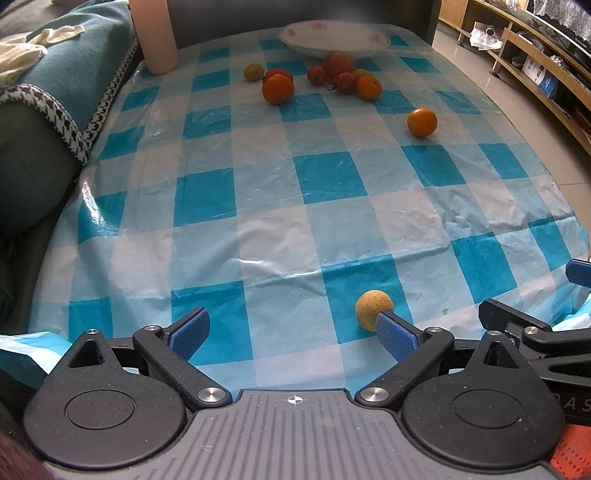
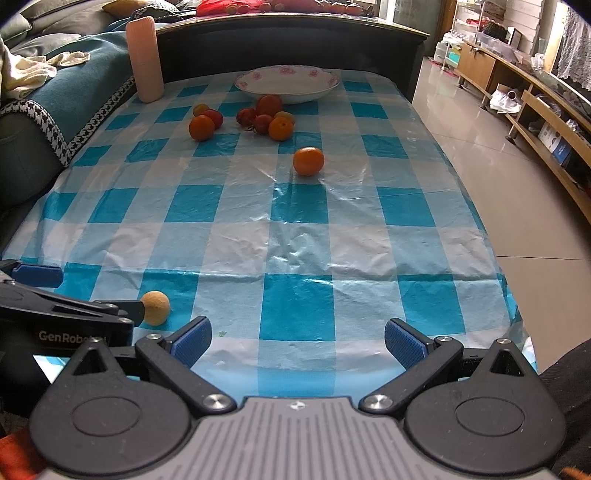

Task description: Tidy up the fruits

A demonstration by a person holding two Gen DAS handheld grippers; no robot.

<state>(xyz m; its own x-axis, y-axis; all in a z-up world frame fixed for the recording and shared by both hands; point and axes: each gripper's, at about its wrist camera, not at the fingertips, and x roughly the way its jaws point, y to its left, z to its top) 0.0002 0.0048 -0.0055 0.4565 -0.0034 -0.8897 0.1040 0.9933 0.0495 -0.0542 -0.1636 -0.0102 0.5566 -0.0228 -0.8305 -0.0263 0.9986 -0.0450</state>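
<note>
A white floral plate (image 1: 334,38) (image 2: 288,83) stands empty at the far end of the blue checked tablecloth. In front of it lies a cluster of oranges and small red fruits (image 1: 341,75) (image 2: 266,116), with a larger orange (image 1: 277,88) (image 2: 201,127) to its left. A lone orange (image 1: 422,122) (image 2: 308,161) sits mid-table. A pale yellow fruit (image 1: 373,308) (image 2: 156,307) lies near the front edge, just beyond my left gripper's right fingertip. My left gripper (image 1: 293,332) is open and empty. My right gripper (image 2: 297,338) is open and empty, beside the left one.
A tall pink cylinder (image 1: 153,33) (image 2: 144,61) stands at the far left corner. A sofa with a teal blanket (image 1: 62,81) borders the left side. A dark headboard-like panel (image 2: 295,44) backs the table. Tiled floor and wooden shelving (image 2: 535,122) lie to the right.
</note>
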